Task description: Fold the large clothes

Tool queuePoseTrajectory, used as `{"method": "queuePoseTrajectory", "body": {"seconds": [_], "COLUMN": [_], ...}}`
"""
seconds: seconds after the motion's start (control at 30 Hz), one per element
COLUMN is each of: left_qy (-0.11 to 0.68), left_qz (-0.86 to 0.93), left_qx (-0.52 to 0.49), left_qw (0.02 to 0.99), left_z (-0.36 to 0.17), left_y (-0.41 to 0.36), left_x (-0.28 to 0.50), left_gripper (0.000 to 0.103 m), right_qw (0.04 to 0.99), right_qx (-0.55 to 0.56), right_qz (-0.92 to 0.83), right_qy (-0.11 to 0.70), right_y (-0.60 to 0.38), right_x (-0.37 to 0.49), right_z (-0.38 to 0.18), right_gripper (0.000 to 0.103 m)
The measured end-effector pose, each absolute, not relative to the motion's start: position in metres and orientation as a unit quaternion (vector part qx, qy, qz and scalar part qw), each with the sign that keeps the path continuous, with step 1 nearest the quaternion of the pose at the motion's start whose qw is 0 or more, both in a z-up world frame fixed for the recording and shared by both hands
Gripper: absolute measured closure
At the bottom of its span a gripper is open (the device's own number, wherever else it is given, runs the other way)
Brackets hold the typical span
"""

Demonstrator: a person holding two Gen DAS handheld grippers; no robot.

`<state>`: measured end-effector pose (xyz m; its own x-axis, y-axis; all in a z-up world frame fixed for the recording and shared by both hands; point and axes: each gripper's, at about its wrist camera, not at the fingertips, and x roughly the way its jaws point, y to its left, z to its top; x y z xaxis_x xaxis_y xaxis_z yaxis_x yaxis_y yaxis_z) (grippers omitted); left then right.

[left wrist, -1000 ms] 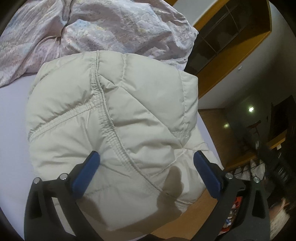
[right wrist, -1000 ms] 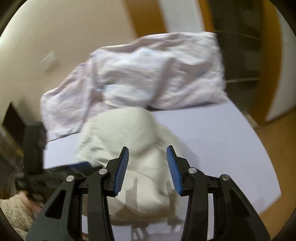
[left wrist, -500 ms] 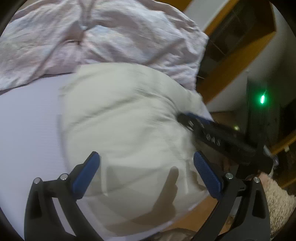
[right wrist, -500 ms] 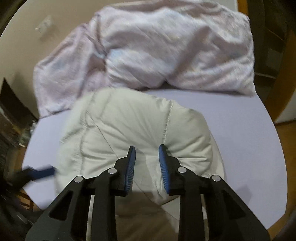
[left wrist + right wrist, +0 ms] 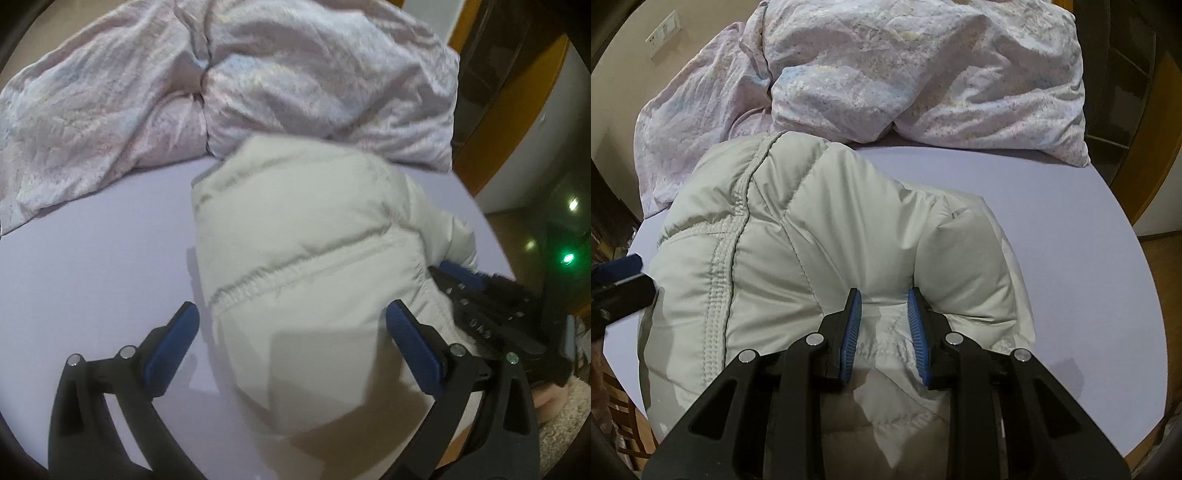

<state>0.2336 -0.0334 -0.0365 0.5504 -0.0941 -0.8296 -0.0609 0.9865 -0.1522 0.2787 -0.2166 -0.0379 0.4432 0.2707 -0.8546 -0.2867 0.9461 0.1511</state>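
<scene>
A cream puffer jacket point(image 5: 306, 258) lies bundled on a lilac bed sheet point(image 5: 92, 266); it also fills the right wrist view point(image 5: 798, 243). My left gripper point(image 5: 291, 336) is wide open, its jaws either side of the jacket's near edge. My right gripper point(image 5: 884, 328) is partly closed and pinches a fold of the jacket between its blue pads. The right gripper shows in the left wrist view point(image 5: 476, 295) at the jacket's right side. The left gripper's tip shows in the right wrist view point(image 5: 617, 280) at the jacket's left edge.
A crumpled pink-white duvet point(image 5: 229, 81) lies along the far side of the bed, also in the right wrist view point(image 5: 905, 70). A wooden shelf unit point(image 5: 509, 85) stands at the right. Wooden floor point(image 5: 1160, 266) lies beyond the bed edge.
The left gripper has swung left, so the jacket sits more to the right in its view. The right gripper came down onto the jacket and its jaws narrowed around a fold.
</scene>
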Motion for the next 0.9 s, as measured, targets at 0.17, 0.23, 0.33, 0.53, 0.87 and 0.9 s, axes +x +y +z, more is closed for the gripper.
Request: {"method": "queuePoseTrajectory", "body": {"seconds": [0.17,0.23,0.33,0.53,0.87,0.9], "left_qy": [0.492,0.494,0.495,0.49,0.443,0.441], "left_qz": [-0.022,-0.021,-0.015,0.004,0.018,0.02], "left_qx": [-0.103,-0.1,-0.091,-0.067,-0.098,-0.099], "left_qw": [0.864,0.863,0.864,0.869,0.891,0.892], "left_z": [-0.055,-0.059,-0.062,-0.07,-0.034,-0.032], "left_y": [-0.038,-0.039,-0.042,-0.05,-0.026,-0.025], "left_x": [0.237,0.237,0.237,0.237,0.24,0.243], "left_gripper": [0.002,0.002,0.002,0.002,0.003,0.003], "right_qw": [0.852,0.852,0.852,0.851,0.878,0.88], "right_qx": [-0.002,0.002,0.002,0.0,0.034,0.036], "right_qz": [0.16,0.159,0.159,0.155,0.156,0.154], "right_qy": [0.499,0.499,0.498,0.502,0.451,0.448], "right_y": [-0.222,-0.223,-0.223,-0.223,-0.227,-0.226], "right_x": [0.273,0.272,0.272,0.275,0.28,0.284], "right_z": [-0.045,-0.048,-0.049,-0.053,0.005,0.008], "right_gripper": [0.076,0.076,0.076,0.076,0.054,0.054]}}
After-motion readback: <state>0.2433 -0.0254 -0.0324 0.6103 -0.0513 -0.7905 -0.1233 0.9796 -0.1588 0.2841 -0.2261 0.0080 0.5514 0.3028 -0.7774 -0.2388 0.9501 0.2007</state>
